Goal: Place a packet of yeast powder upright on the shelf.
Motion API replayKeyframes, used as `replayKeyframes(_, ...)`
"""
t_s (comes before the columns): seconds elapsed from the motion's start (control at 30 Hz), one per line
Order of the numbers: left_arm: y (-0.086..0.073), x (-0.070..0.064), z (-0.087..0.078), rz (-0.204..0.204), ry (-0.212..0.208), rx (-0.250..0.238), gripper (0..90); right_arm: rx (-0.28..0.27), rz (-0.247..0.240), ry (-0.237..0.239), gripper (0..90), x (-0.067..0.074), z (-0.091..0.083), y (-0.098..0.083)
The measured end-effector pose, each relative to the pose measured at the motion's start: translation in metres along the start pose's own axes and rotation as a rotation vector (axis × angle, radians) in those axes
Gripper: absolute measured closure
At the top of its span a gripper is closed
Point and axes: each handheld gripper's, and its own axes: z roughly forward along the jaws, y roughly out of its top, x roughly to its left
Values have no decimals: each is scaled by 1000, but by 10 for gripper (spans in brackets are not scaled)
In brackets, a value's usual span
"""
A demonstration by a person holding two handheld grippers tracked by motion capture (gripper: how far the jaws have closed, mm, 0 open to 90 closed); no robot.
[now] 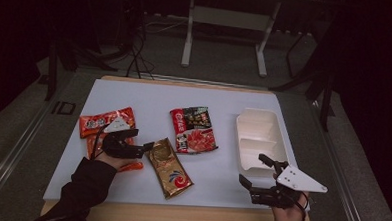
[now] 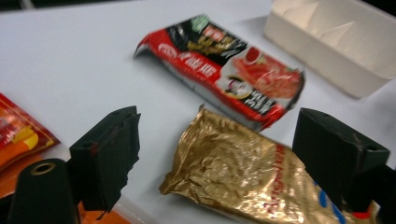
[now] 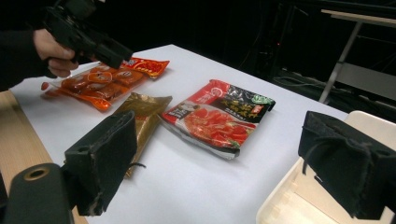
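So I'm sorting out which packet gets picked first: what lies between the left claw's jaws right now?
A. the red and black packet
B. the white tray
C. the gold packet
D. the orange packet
C: in the left gripper view the gold packet lies on the table between the open jaws of the left claw, with neither jaw touching it; the red and black packet lies beyond it.

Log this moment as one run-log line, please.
left gripper: open, jaws astride crinkled gold foil packet, not touching | right gripper: open, empty, beside white plastic compartment tray
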Motion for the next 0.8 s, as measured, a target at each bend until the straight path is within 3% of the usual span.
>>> replayKeyframes(0.13,-3,4,13,-10,11,52,187,0,1,5,115,0,0,0)
replayKeyframes(0.33,-8,9,27,-25,-7,132,260,5,2,11,116,-1,0,-1)
replayKeyframes(0.5,-13,18,35,-75,-29,166,338,14,7,13,116,-1,1,-2)
replayKeyframes(0.67,-14,21,40,-89,-35,201,385,21,14,16,116,-2,2,-2)
replayKeyframes(0.8,-14,21,42,-77,-27,222,430,24,14,20,117,-2,2,-3)
